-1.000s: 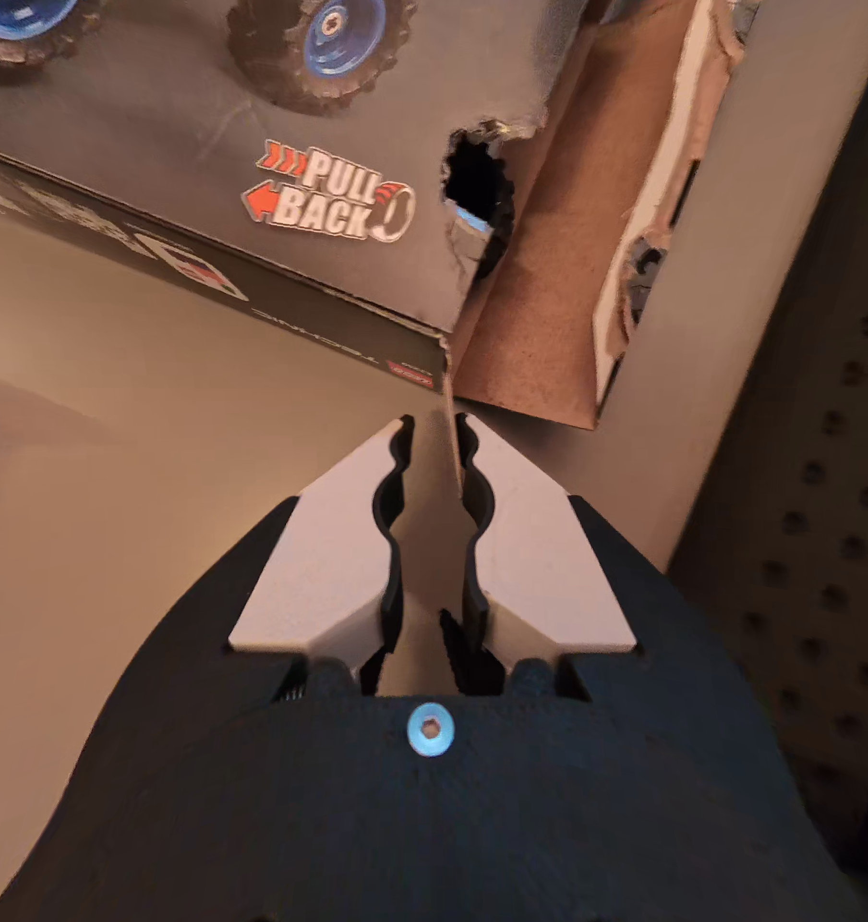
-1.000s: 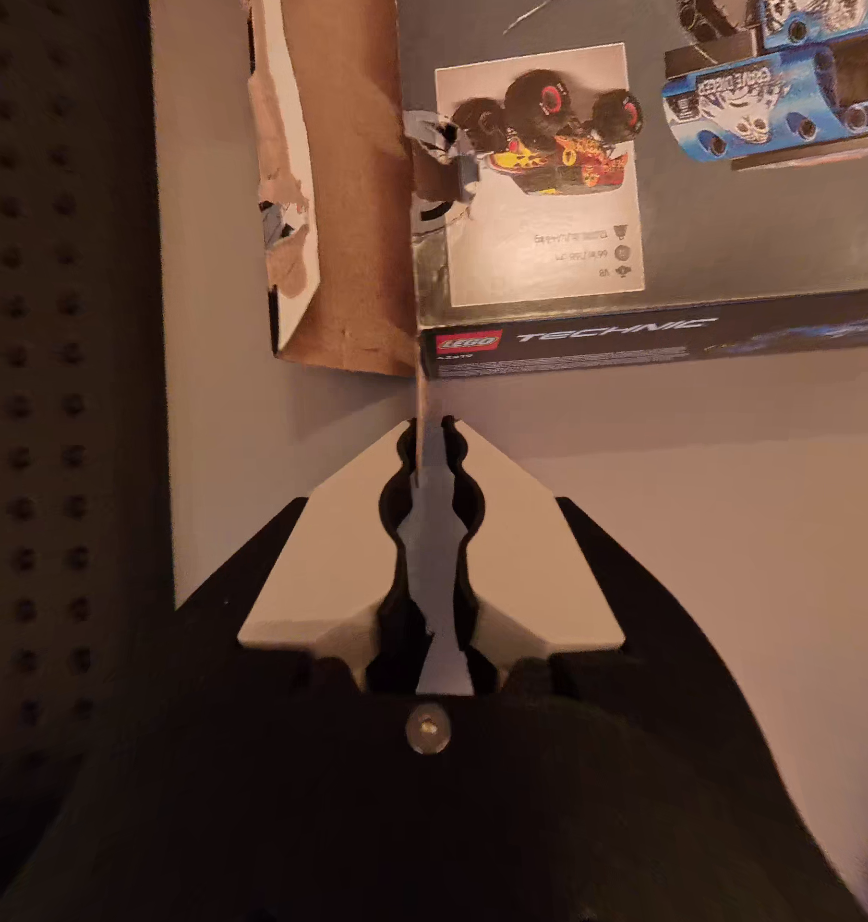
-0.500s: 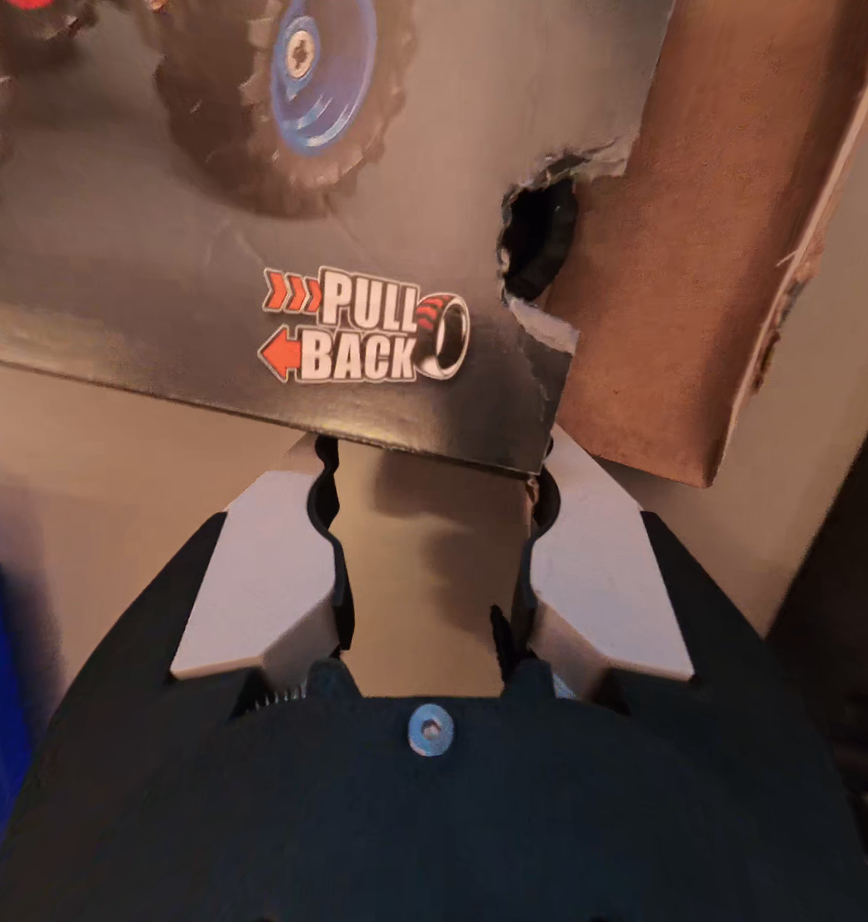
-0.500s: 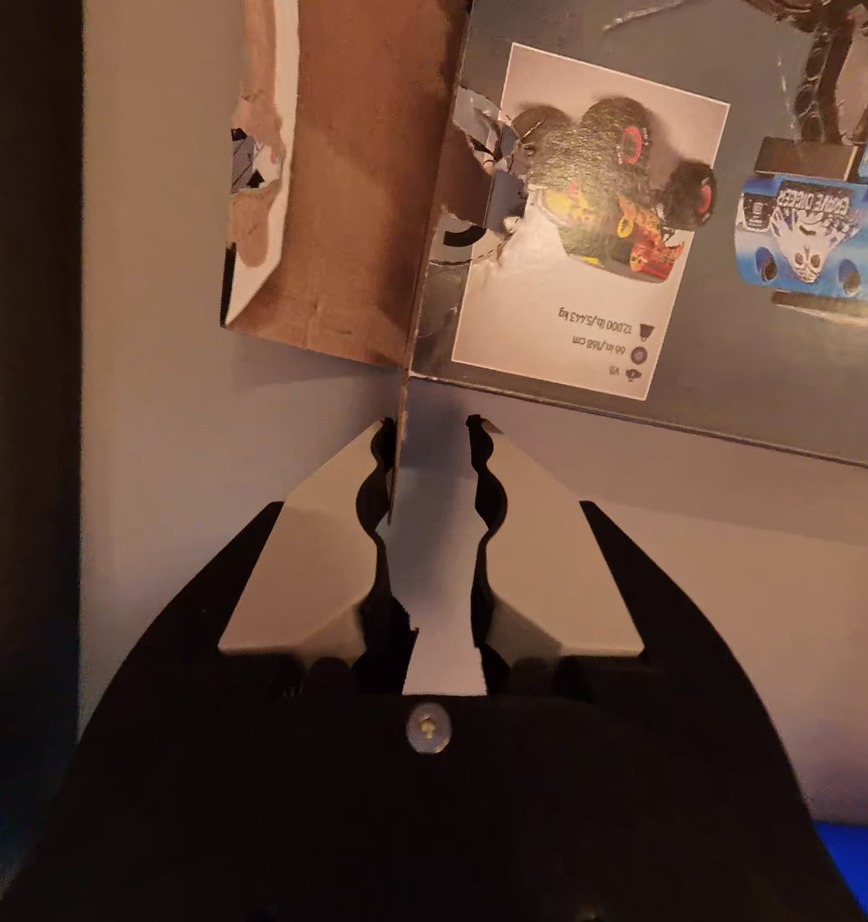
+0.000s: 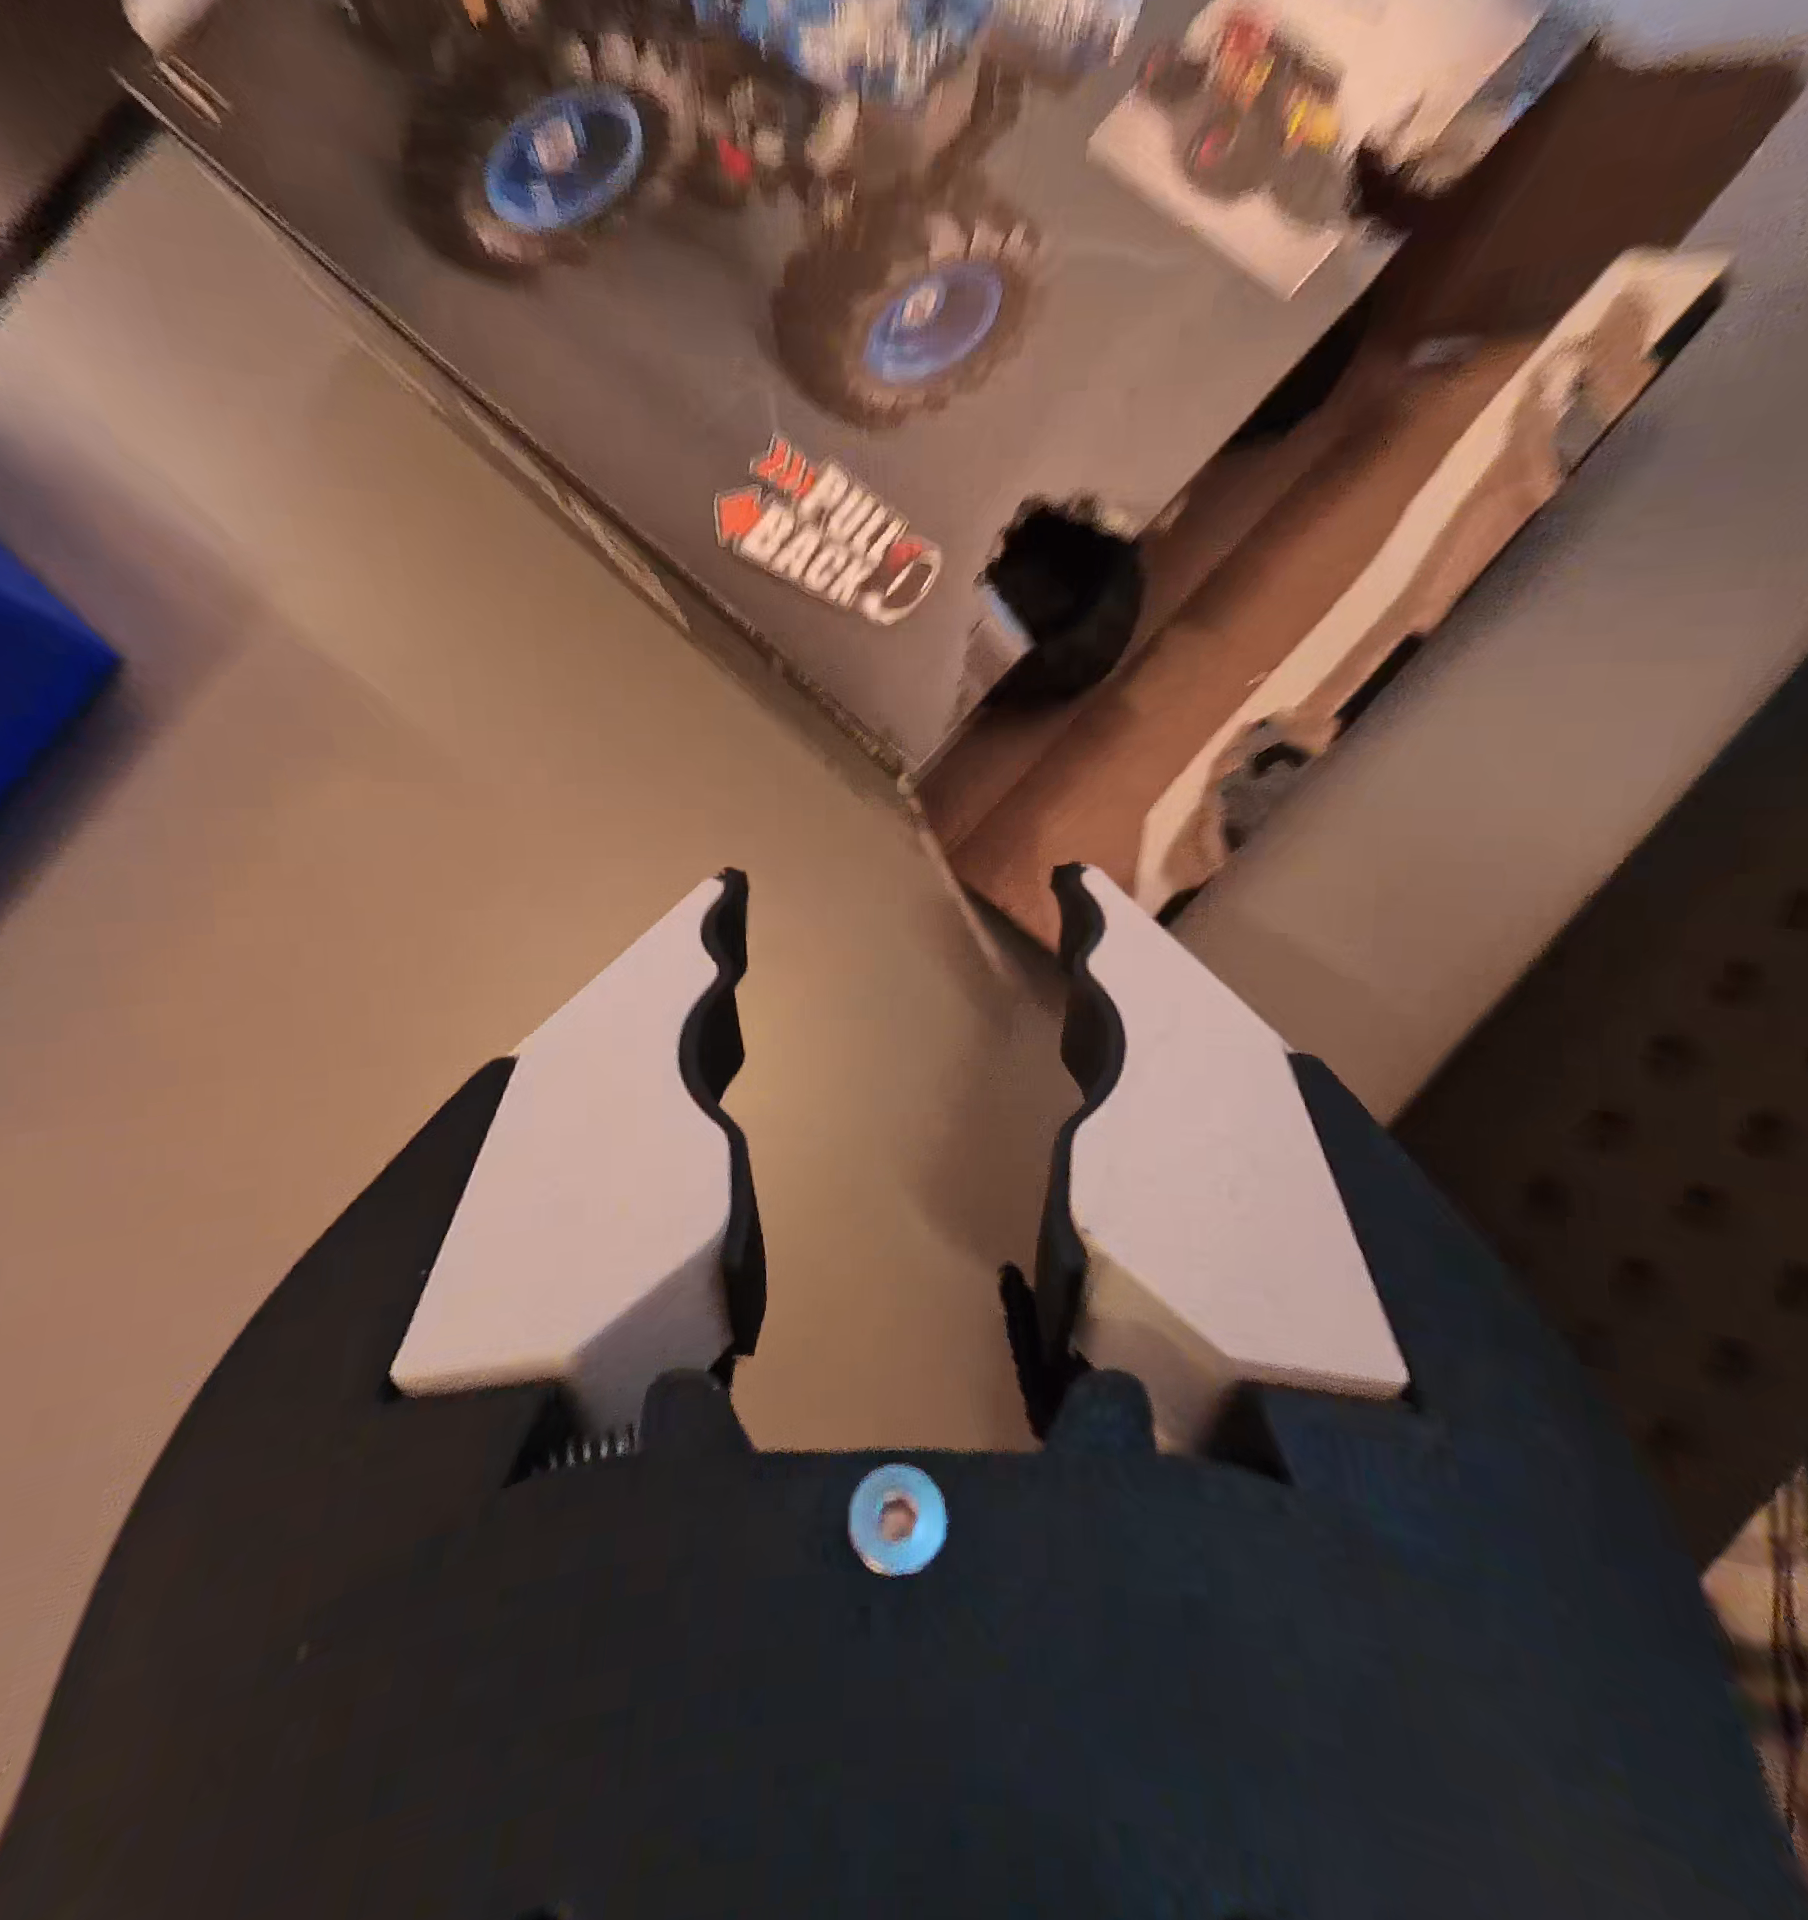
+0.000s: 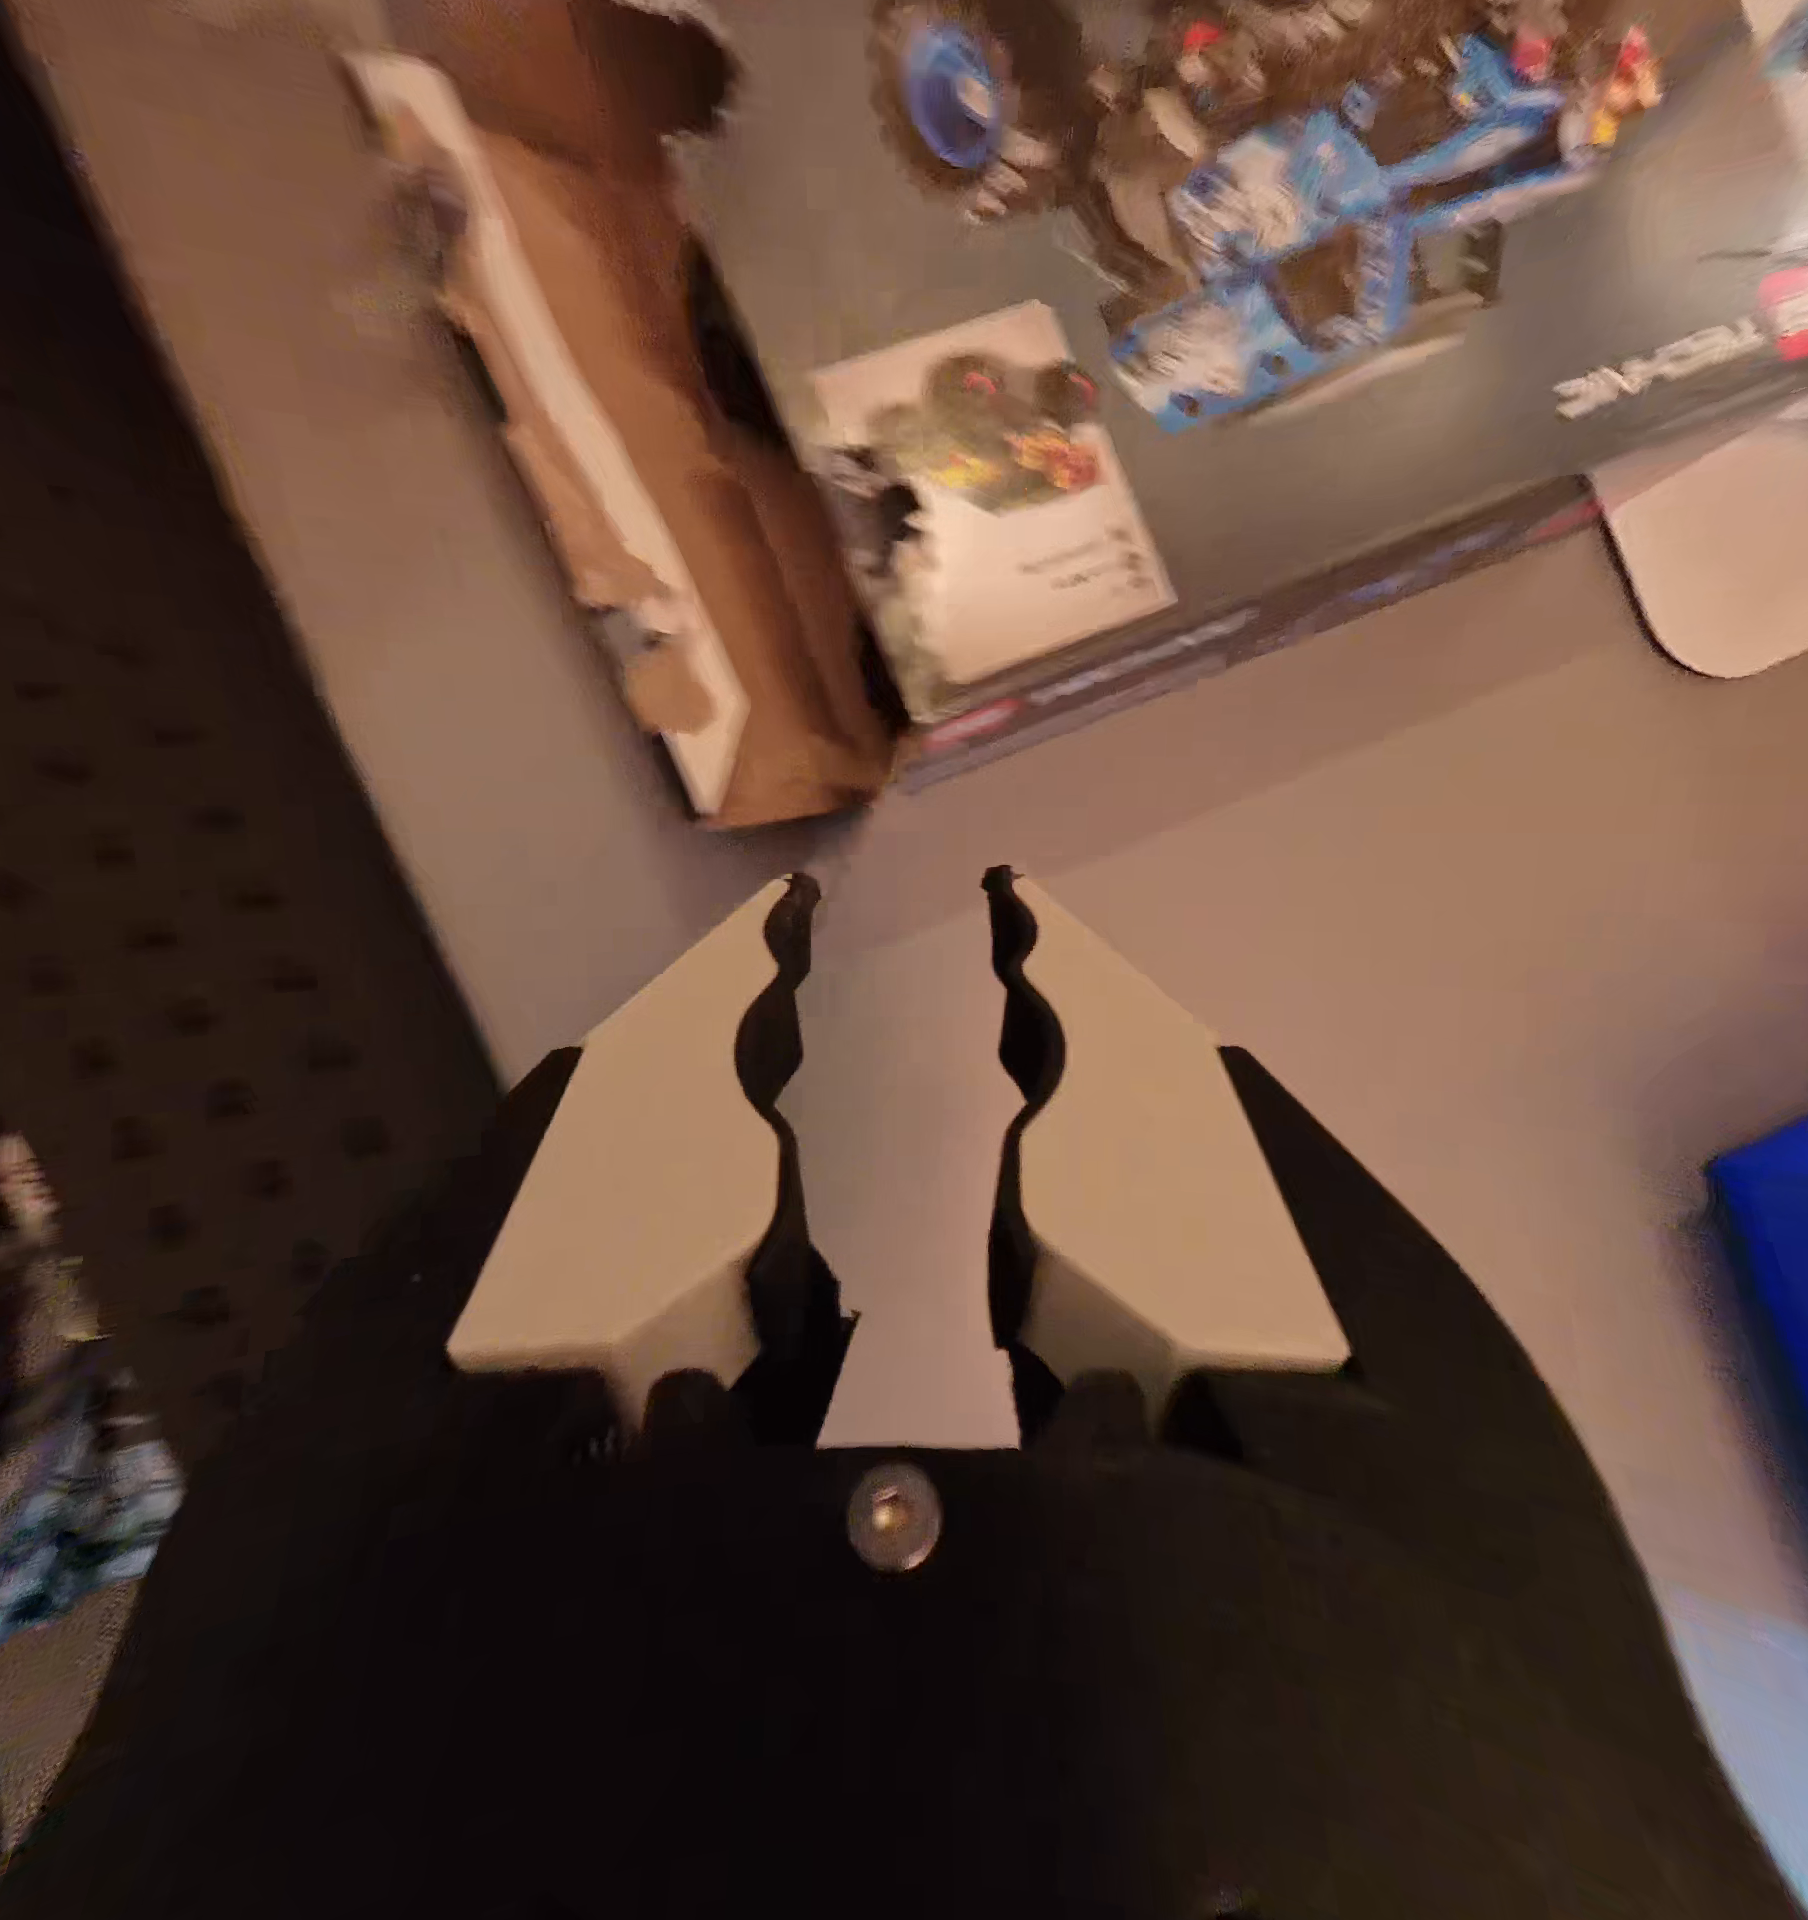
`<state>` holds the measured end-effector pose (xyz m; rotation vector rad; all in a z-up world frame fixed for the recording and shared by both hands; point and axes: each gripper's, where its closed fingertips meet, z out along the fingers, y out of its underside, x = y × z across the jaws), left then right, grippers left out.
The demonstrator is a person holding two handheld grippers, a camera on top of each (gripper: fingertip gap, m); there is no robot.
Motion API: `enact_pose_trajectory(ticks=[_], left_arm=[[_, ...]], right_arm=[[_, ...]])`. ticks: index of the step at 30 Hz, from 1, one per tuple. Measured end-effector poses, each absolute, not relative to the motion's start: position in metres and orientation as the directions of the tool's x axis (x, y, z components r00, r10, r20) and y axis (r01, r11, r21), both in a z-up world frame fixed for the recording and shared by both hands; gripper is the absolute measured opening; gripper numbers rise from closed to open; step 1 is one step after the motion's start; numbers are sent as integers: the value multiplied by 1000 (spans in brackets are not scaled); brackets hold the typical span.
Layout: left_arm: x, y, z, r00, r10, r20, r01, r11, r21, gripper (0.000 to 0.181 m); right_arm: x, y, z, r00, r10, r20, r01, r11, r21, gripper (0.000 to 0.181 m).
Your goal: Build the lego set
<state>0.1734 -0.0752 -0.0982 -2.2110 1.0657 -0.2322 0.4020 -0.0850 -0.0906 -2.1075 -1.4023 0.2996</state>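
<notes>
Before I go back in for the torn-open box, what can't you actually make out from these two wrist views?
- Inside of the dark printed cardboard box: hidden behind its torn brown flap, both views.
- Blue object: cut off by the frame edge.
- White flat object: cut off, blurred.
- Left gripper and right gripper: open, empty.

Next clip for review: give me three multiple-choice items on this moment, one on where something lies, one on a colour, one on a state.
1. In the right wrist view, where is the blue bin?
A. at the right edge
B. on top of the box
C. between the fingers

2. What colour are the wheel hubs printed on the lego box?
A. yellow
B. blue
C. green

3. How is the box's end flap?
A. sealed flat
C. cut clean away
B. torn open, brown inside showing

Key: 1 A, the bin sits on the table at the right edge. 2 B, both printed hubs are blue. 3 B, the flap hangs open with ragged edges; left gripper and right gripper are both open and empty.
</notes>
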Motion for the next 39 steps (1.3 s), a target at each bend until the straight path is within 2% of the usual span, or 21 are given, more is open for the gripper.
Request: enact_pose_trajectory(ticks=[2,3,6,8,10,12,14,20,26,32,36,37,39], left_arm=[[183,-78,-80,694,-706,-137,-559,-410,-720,46],[189,-77,-75,703,-696,-147,-543,-392,-743,47],[195,-70,-93,719,-664,-206,-589,-425,-687,59],[199,-65,-112,716,-668,-203,-604,-448,-659,57],[194,-56,-127,730,-652,-204,-606,-481,-633,44],[193,-44,-126,728,-645,-234,-604,-442,-663,20],[192,-39,-128,725,-657,-207,-598,-451,-663,11],[199,-42,-102,691,-702,-169,-612,-445,-654,10],[210,-37,-59,672,-734,-95,-590,-453,-669,11],[212,-29,-46,677,-732,-73,-576,-466,-672,10],[208,-24,-45,691,-720,-64,-563,-481,-672,9],[208,-24,-45,692,-720,-56,-559,-485,-673,9],[209,-24,-44,692,-721,-38,-546,-488,-681,7]], right_arm=[[389,-105,-83,415,900,130,741,-252,-622,26],[381,-110,-79,421,897,132,720,-242,-651,23],[356,-109,-68,474,872,118,636,-246,-731,29],[360,-86,-74,569,801,187,632,-281,-722,43],[364,-68,-94,623,761,181,627,-348,-696,51],[360,-60,-115,625,766,149,637,-390,-665,50],[365,-48,-127,631,750,201,664,-387,-640,28],[371,-43,-110,590,794,149,665,-372,-648,22],[378,-34,-66,571,821,-3,591,-415,-692,22],[379,-23,-51,572,820,2,583,-405,-705,24],[371,-37,-53,514,857,-17,591,-368,-718,65],[370,-42,-57,496,869,-4,615,-354,-704,84],[369,-48,-68,465,884,47,667,-314,-676,104]])
